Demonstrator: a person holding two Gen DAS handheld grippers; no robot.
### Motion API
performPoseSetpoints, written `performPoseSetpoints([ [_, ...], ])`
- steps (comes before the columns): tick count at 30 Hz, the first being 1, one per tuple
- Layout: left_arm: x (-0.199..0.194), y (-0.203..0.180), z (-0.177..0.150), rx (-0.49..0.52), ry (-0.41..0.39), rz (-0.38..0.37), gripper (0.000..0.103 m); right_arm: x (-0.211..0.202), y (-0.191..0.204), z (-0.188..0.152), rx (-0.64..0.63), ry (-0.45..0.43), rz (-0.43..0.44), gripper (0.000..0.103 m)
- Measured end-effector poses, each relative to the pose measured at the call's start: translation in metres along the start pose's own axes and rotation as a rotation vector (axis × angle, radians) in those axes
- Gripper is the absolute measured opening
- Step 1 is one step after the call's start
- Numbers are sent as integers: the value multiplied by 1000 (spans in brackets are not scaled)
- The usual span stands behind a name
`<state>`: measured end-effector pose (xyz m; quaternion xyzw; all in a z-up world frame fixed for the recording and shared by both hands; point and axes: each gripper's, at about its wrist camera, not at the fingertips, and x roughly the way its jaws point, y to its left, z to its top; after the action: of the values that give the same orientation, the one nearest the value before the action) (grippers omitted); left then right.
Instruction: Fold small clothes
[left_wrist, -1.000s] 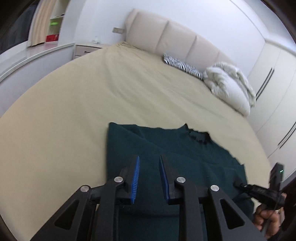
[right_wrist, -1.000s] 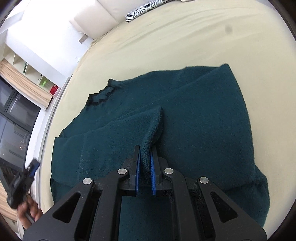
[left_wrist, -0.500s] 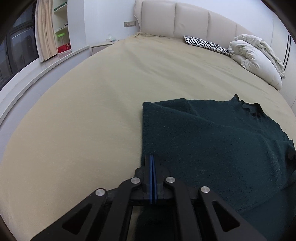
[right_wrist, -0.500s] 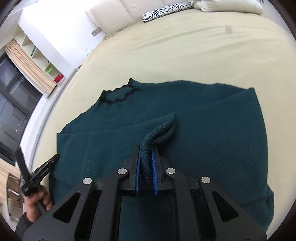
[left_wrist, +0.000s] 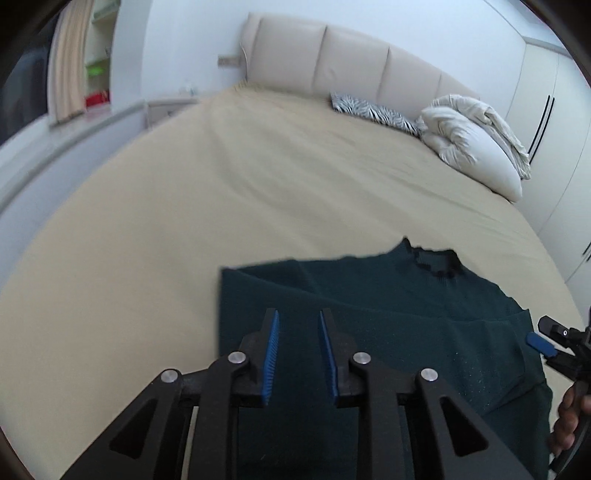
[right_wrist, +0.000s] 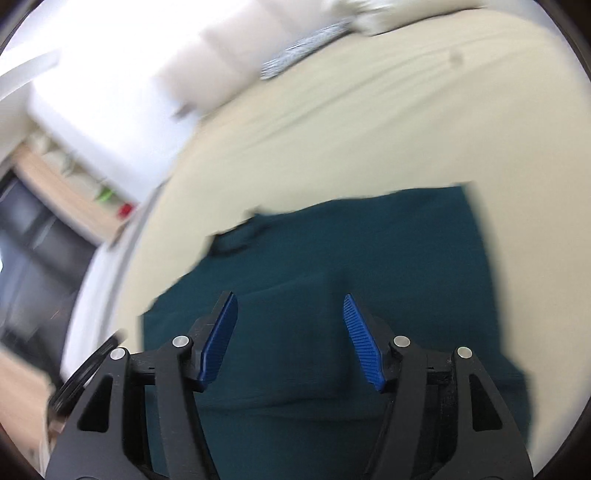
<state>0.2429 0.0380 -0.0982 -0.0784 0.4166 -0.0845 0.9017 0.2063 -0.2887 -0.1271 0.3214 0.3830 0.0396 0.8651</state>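
Note:
A dark teal knit sweater (left_wrist: 399, 325) lies flat on the beige bed, its dark-trimmed neck (left_wrist: 436, 262) toward the headboard. It also shows in the right wrist view (right_wrist: 369, 258), which is motion-blurred. My left gripper (left_wrist: 297, 325) is open and empty, just above the sweater's left part. My right gripper (right_wrist: 290, 306) is wide open and empty above the sweater's middle. The right gripper also shows at the right edge of the left wrist view (left_wrist: 554, 339), by the sweater's right side.
The beige bed (left_wrist: 221, 192) stretches ahead to a padded headboard (left_wrist: 351, 70). A zebra-print pillow (left_wrist: 373, 110) and a white bundled duvet (left_wrist: 476, 144) lie at the head. A white wardrobe (left_wrist: 554, 129) stands to the right, a window ledge (left_wrist: 55, 147) to the left.
My right gripper let go of the sleeve cuff it held and opened wide. My left gripper, shut half a second ago, is open again above the sweater.

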Motion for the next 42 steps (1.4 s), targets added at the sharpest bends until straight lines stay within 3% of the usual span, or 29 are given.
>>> performPoseSetpoints([
  [2,37,15,-9,-19,123,8,26,20,6,-2,-5,50,93,60],
  [5,32,41,-13,-98,94,-115,23,53,-16,-5,31,122,25,57],
  [6,29,46,-12,-106,94,-138,24,55,-27,-5,57,110,80,57],
  [8,26,57,-13,-116,108,-186,22,47,-31,-2,75,110,107,57],
  [10,21,65,-15,-141,110,-210,20,35,-31,1,94,90,114,59],
  [13,17,66,-23,-112,103,-195,20,15,-27,0,114,30,236,59],
  [14,16,64,-23,-95,100,-183,20,16,-27,0,104,32,237,60],
  [16,13,57,-22,-73,96,-146,20,35,-25,-13,58,101,113,62],
  [17,7,51,-22,-57,91,-123,20,45,-28,-17,39,136,94,60],
  [20,-23,30,-31,64,33,-97,33,23,-16,-17,28,93,86,64],
  [22,-19,19,-43,132,71,-48,36,7,-5,-21,-3,32,146,69],
  [23,-15,19,-50,148,86,-31,36,8,-4,-25,-21,32,121,74],
  [24,-18,22,-54,136,76,-36,36,19,-9,-29,-20,78,69,78],
  [26,-31,26,-54,87,79,-54,36,36,-21,-38,-8,157,23,71],
  [28,-55,28,-57,61,49,-73,43,12,-20,-38,20,113,9,74],
  [30,-90,24,-72,80,9,-58,61,-19,-18,-38,77,61,54,74],
  [32,-116,20,-91,91,-1,-48,70,-59,-10,-49,53,-16,88,74],
  [37,-165,36,-147,39,65,-59,70,-141,-15,-107,14,-47,43,74],
  [42,-195,54,-209,-48,167,-87,71,-188,-42,-169,30,12,-111,74],
])
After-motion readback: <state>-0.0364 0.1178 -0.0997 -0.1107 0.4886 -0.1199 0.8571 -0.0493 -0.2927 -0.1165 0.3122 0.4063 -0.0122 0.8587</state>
